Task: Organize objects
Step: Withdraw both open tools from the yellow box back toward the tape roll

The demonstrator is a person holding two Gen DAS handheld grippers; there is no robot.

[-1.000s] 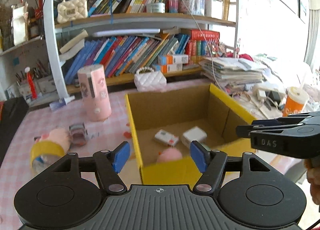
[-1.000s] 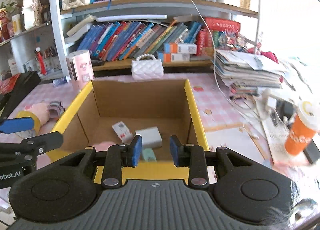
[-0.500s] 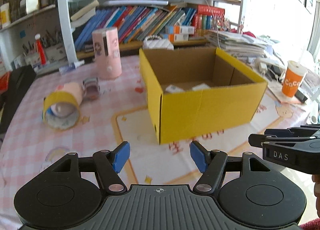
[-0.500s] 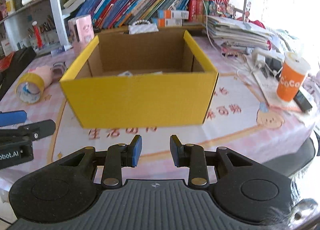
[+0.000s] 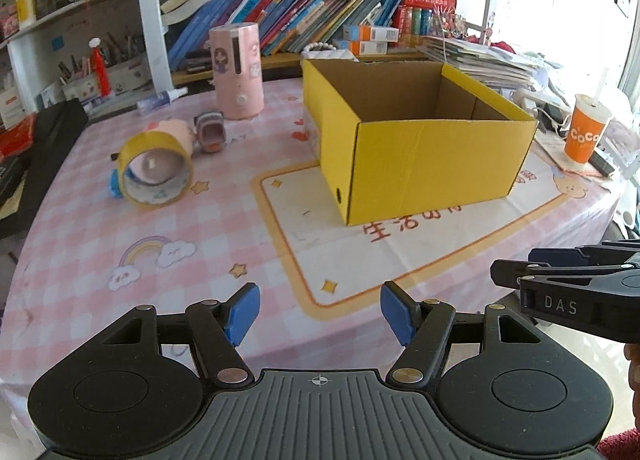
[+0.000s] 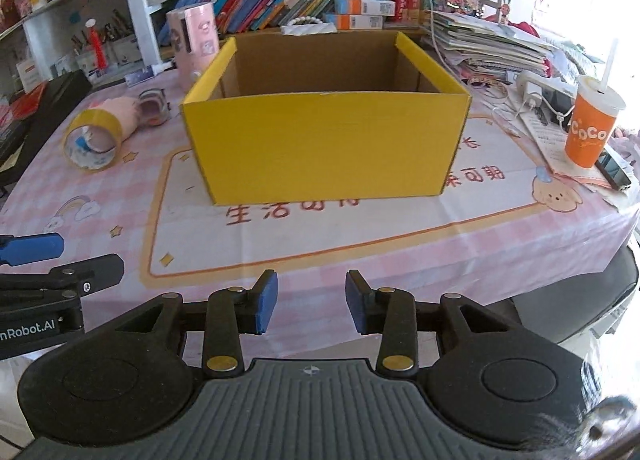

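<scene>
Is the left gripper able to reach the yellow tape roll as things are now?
Probably yes. The left gripper is open and empty, and only bare tablecloth lies between it and the tape roll; the yellow box stands off to the right.

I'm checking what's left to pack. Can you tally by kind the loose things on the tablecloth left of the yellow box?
Tape roll: 1
Pink plush toy: 1
Small toy car: 1
Pink cylinder: 1
Total: 4
</scene>
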